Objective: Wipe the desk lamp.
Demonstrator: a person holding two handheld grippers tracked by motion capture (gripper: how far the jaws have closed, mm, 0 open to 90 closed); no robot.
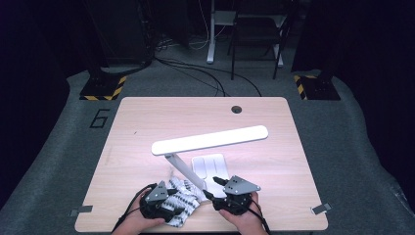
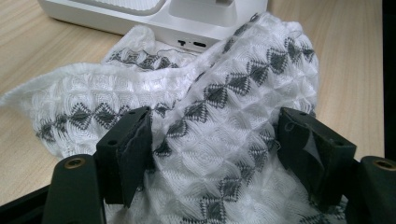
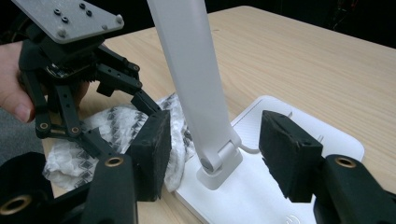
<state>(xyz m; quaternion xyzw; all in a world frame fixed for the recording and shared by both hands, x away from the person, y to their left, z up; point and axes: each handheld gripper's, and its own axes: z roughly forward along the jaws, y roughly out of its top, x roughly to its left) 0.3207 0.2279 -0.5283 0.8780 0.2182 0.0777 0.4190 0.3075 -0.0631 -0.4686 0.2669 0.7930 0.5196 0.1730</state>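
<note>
Closest to me, my left gripper [image 1: 157, 199] sits on the white cloth with grey diamonds [image 2: 219, 140], which lies crumpled at the near edge of the desk [image 1: 147, 117], touching the front of the lamp base [image 1: 209, 166]. Its fingers [image 2: 130, 149] stand rather wide, with a thick fold of the cloth bulging between them; I cannot tell if the pads really press it or only stand beside it. My right gripper [image 1: 215, 187] is just next to it, and its fingers [image 3: 152, 149] are open about half way on both sides of the hinge [image 3: 217, 161], where the white lamp arm [image 3: 196, 79] meets the base; they touch nothing as far as I see. Farther away the long lamp head [image 1: 210, 140] hangs over the middle of the desk. I think the risk is this: the cloth lies against the base, so if I pull it carelessly, the lamp can slide or tip. Also, if my right fingers close on the hinge, the arm may fold down.
</note>
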